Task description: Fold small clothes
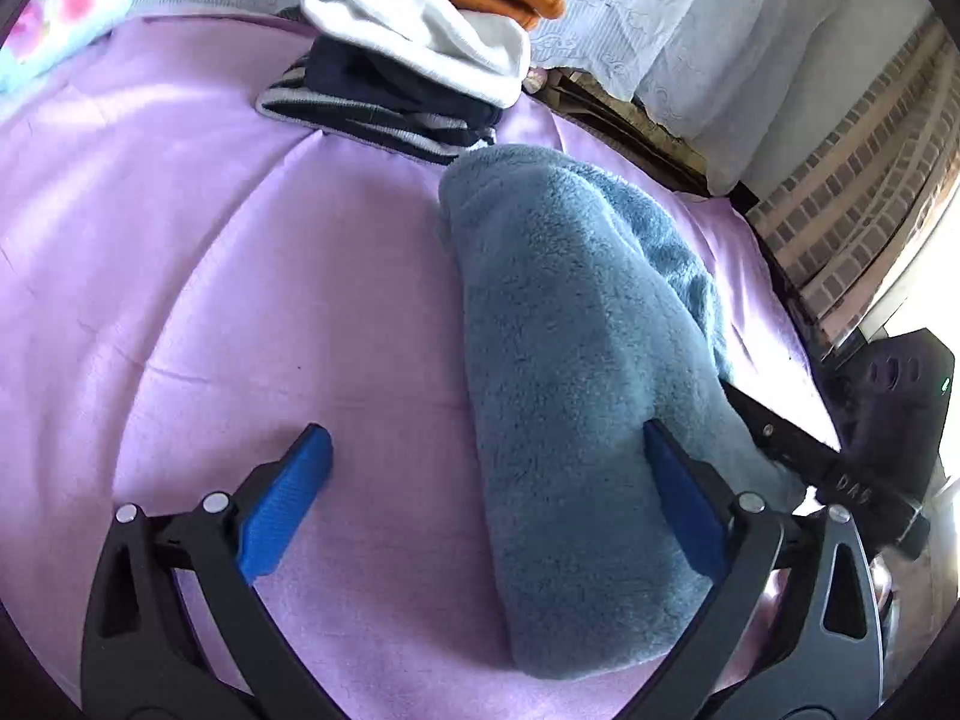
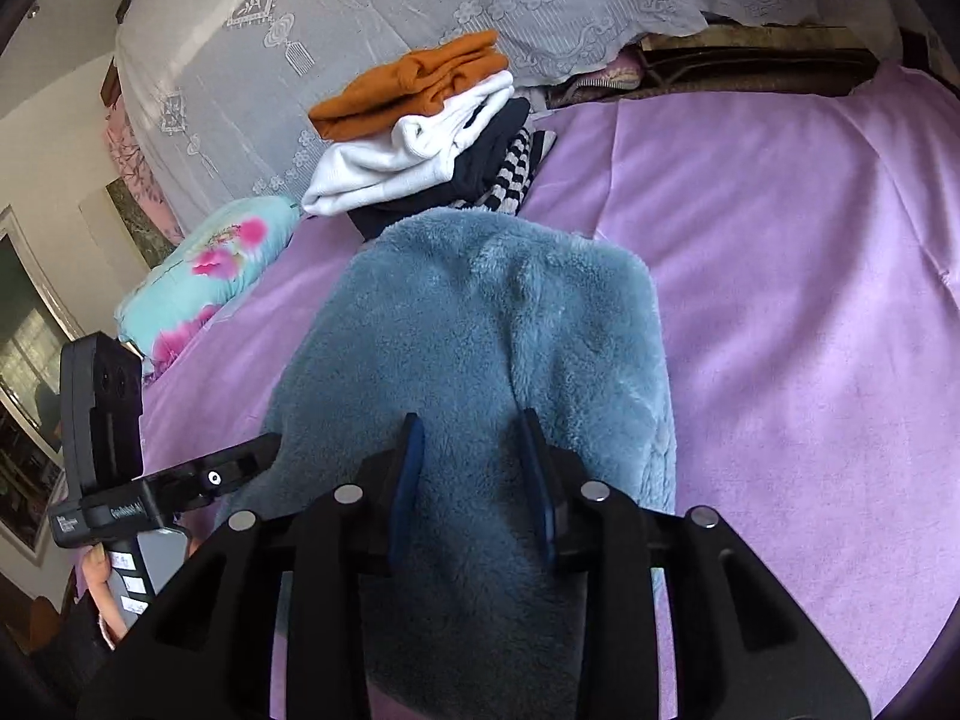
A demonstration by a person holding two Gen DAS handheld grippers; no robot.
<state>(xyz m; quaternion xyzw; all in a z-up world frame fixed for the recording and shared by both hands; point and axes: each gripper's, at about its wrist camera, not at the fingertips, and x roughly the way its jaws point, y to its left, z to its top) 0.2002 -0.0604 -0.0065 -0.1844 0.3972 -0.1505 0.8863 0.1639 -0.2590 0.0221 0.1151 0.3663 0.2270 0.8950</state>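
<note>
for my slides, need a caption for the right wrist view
Right gripper pinches blue fleece garment on the purple bedspread, folded stack behind.

Lilac-covered bed (image 1: pixel 240 252), fluffy blue garment (image 1: pixel 570 330), stack of folded clothes (image 1: pixel 390 90), floral pillow (image 2: pixel 204 270)

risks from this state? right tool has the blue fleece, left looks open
1. The right tool pinches a thick bunch of the blue fleece with its fingers still fairly far apart; the plush could slip out mid-fold.
2. The left tool is open and grips nothing, so the fleece may swing or unfold on that side.
3. The stack of folded clothes sits right behind the fleece; pushing forward could topple it.
</note>
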